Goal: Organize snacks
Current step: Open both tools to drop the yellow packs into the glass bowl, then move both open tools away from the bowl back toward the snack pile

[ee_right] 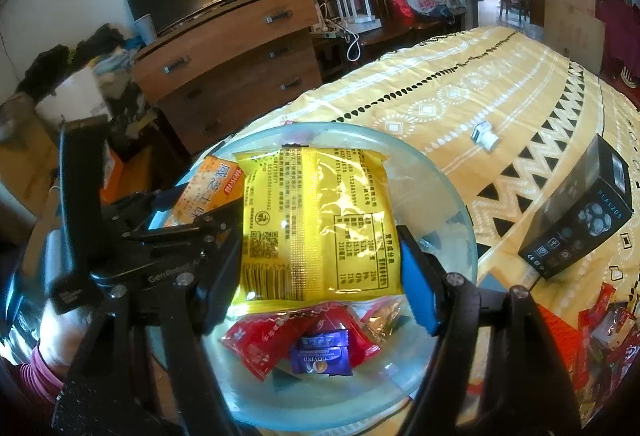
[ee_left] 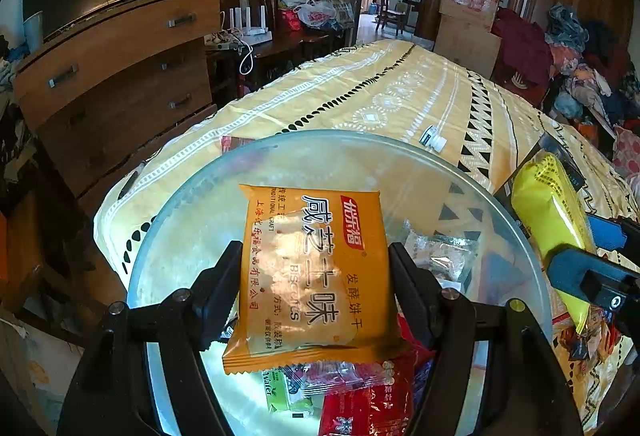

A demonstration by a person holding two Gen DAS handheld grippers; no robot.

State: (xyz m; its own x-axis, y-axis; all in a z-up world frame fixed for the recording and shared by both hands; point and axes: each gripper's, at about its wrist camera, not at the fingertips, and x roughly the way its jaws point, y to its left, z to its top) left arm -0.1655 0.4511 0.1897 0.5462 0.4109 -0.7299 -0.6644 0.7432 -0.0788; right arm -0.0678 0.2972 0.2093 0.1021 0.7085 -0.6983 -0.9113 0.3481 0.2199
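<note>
Glass bowl (ee_right: 452, 195) holds red packets (ee_right: 256, 348) and a purple sweet (ee_right: 320, 354)

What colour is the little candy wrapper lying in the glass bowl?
Purple candy wrapper, with gold print; clearest in the right wrist view.

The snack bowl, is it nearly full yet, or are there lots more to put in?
Partly. The glass bowl already holds red packets and a purple candy. The left tool holds an orange biscuit pack over it, the right tool a yellow pack. Loose snacks remain on the tablecloth.
</note>
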